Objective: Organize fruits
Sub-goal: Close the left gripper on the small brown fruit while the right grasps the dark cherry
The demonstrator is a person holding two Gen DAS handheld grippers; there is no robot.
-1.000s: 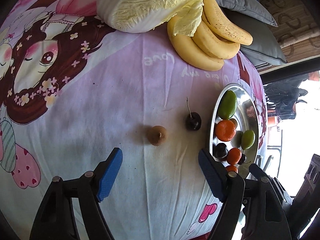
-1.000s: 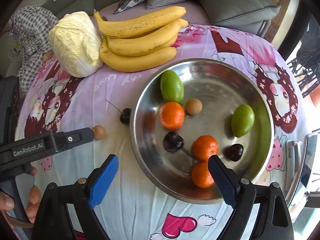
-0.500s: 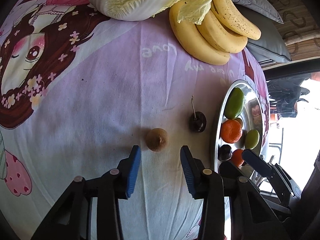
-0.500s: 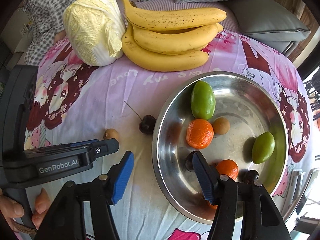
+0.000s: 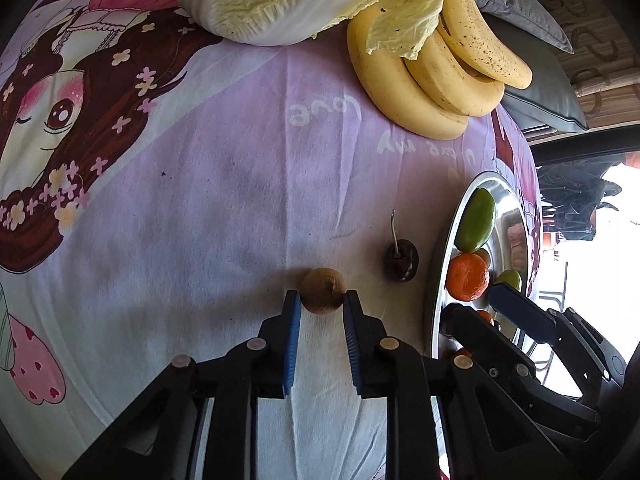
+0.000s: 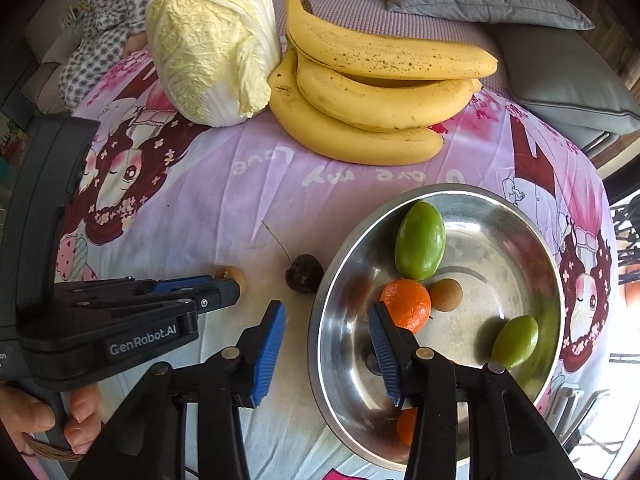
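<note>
My left hand-held gripper [image 5: 319, 303] has its pads closed to a narrow gap around the longan [image 5: 322, 290], pinching only its near half at the very tips while it sits on the cloth [image 5: 224, 208]. My right hand-held gripper [image 6: 328, 344] is half open and holds nothing; one finger hangs over the bowl [image 6: 332, 280], the other outside its rim.

The cherry [image 5: 401, 261] lies just beside the bowl, apart from the longan. The bowl already holds green fruits, oranges and another longan.

The risk I see is the shallow bite. The longan is round and hard-skinned, so if I squeeze harder it may squirt forward out of the tips and roll toward the cherry. Lifting before I seat it deeper could drop it.

On the way to the bowl, my left fingers could clip the rim or my right hand-held gripper, which sits right in that path.
</note>
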